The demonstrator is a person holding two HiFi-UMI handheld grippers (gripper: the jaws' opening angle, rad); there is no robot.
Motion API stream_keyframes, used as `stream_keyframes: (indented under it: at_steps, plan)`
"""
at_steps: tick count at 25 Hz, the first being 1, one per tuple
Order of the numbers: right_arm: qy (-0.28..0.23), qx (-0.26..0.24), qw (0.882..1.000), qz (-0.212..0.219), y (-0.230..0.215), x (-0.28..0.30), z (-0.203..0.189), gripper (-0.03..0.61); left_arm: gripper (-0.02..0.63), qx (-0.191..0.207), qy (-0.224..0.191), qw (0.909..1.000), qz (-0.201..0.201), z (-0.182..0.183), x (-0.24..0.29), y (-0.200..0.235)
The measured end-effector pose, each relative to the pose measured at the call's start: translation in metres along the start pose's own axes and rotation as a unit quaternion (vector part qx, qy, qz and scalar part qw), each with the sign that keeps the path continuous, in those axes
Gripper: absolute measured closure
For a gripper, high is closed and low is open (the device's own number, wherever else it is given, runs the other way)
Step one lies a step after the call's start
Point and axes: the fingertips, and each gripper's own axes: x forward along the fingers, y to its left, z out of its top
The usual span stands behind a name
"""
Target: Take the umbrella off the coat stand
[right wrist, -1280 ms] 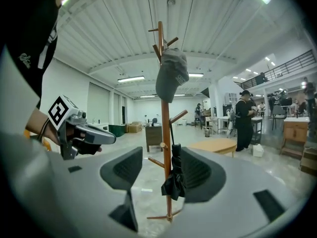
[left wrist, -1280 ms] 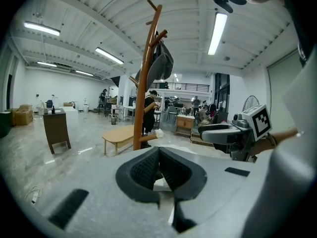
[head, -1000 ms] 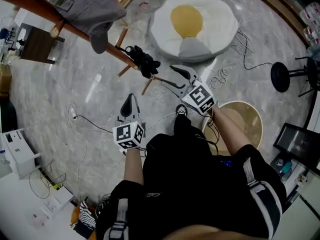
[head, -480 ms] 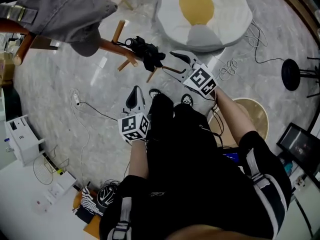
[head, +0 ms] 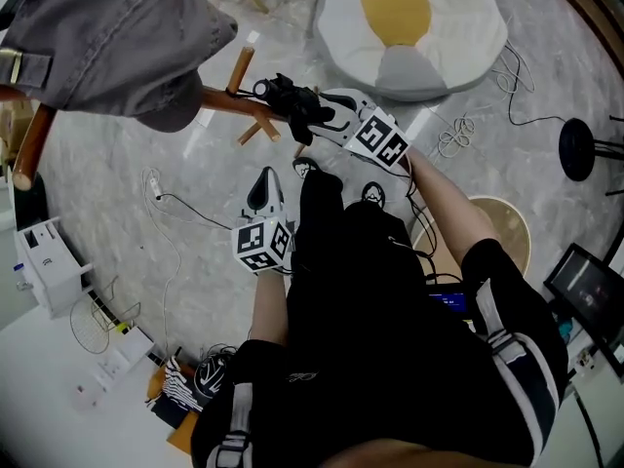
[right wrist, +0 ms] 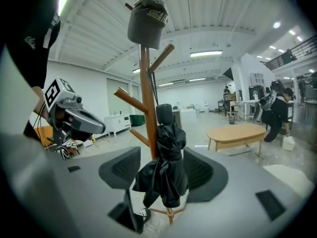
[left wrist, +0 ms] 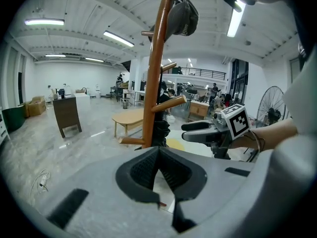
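A black folded umbrella hangs on a lower peg of the brown wooden coat stand. A grey cap sits on the stand's top. My right gripper is open, one jaw on each side of the umbrella; a gap shows at the left pad. In the right gripper view the stand's pole rises just behind the umbrella. My left gripper is shut and empty, lower and nearer the person, pointing at the stand. Its view shows the right gripper beside the umbrella.
A fried-egg floor cushion lies beyond the stand. A round wooden stool stands right of the person and a black stool further right. Cables trail over the marble floor. A low wooden table stands farther off.
My right gripper has moved up and left in the head view, from beside the umbrella to having its jaws around it. The left gripper has shifted only slightly.
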Motion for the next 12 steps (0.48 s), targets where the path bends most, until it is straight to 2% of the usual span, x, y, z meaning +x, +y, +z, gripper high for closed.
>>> stream_keyframes:
  at_steps: [8, 12]
  plan:
    - [0.021, 0.007, 0.999, 0.043, -0.013, 0.048, -0.015, 0.296, 0.614, -0.004, 0.015, 0.9998, 0.008, -0.006, 0.013, 0.016]
    - [0.034, 0.012, 0.997, 0.072, -0.019, 0.07, -0.024, 0.257, 0.614, -0.01, 0.018, 0.9997, 0.014, -0.008, 0.014, 0.026]
